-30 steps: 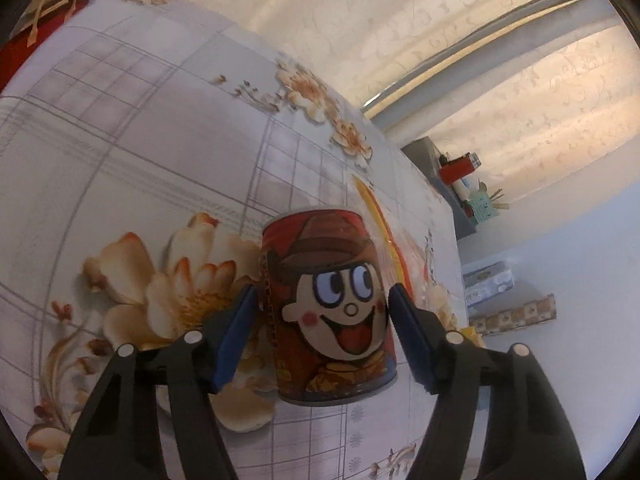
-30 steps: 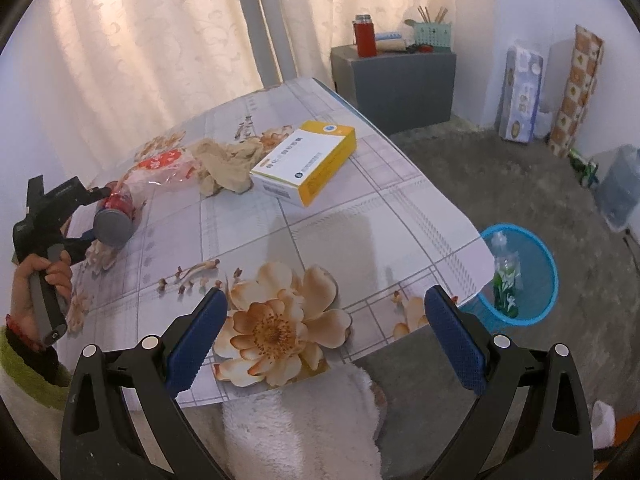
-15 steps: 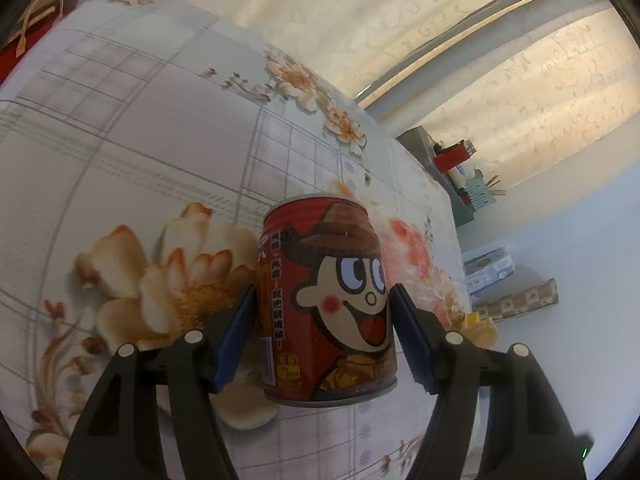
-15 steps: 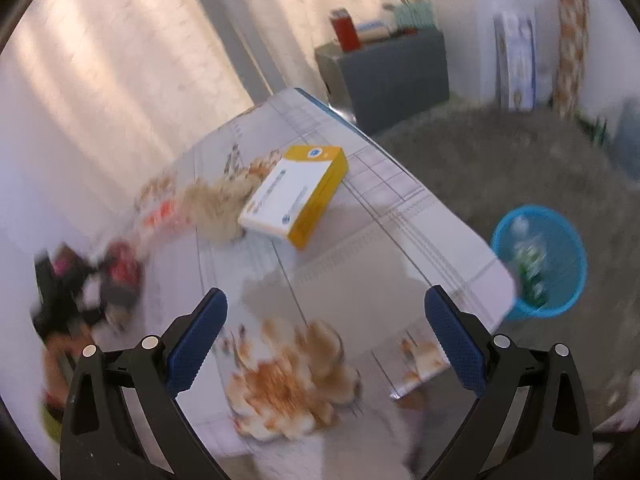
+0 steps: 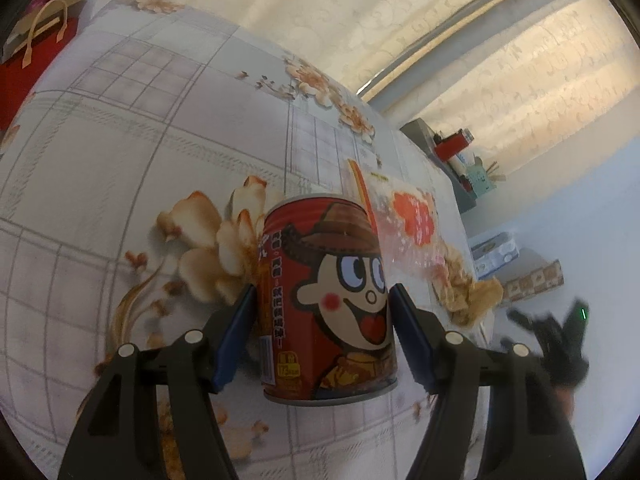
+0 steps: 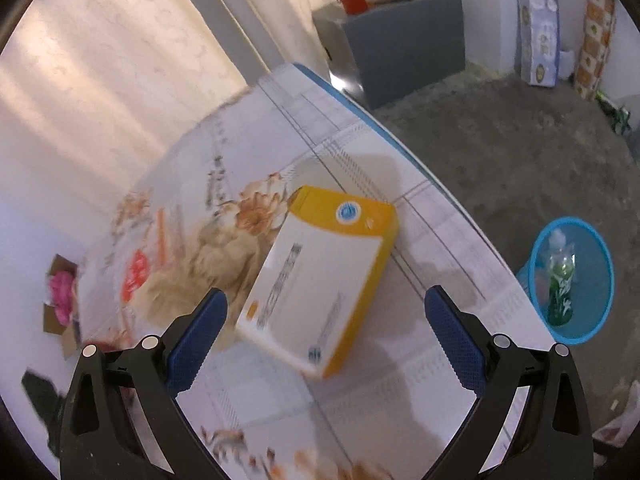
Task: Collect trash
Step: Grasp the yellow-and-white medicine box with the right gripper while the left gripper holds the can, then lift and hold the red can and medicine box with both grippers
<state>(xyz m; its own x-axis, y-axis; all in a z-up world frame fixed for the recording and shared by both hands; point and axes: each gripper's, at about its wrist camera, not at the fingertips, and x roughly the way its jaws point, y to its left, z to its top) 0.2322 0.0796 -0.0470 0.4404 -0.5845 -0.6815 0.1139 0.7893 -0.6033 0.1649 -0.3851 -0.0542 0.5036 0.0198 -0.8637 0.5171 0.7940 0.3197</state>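
My left gripper [image 5: 322,336] is shut on a red drink can [image 5: 326,300] with a cartoon face, held over the floral tablecloth [image 5: 120,140]. My right gripper [image 6: 326,336] is open and empty, hovering just above and in front of a yellow and white box [image 6: 320,276] lying on the table. A clear plastic wrapper with red print [image 5: 408,220] and a crumpled beige paper [image 5: 464,292] lie beyond the can; both also show left of the box in the right wrist view, the wrapper [image 6: 134,276] and the paper [image 6: 216,248]. The right gripper shows blurred at the left wrist view's right edge [image 5: 560,344].
A blue waste basket [image 6: 576,276] holding a green bottle stands on the floor right of the table edge. A grey cabinet [image 6: 400,44] with a red flask stands by the curtain. A red paper bag [image 5: 36,40] sits beyond the table's far left.
My right gripper has moved forward over the table toward the yellow box, which now fills the space between its fingers. My left gripper has lifted and shifted the can toward the wrapper.
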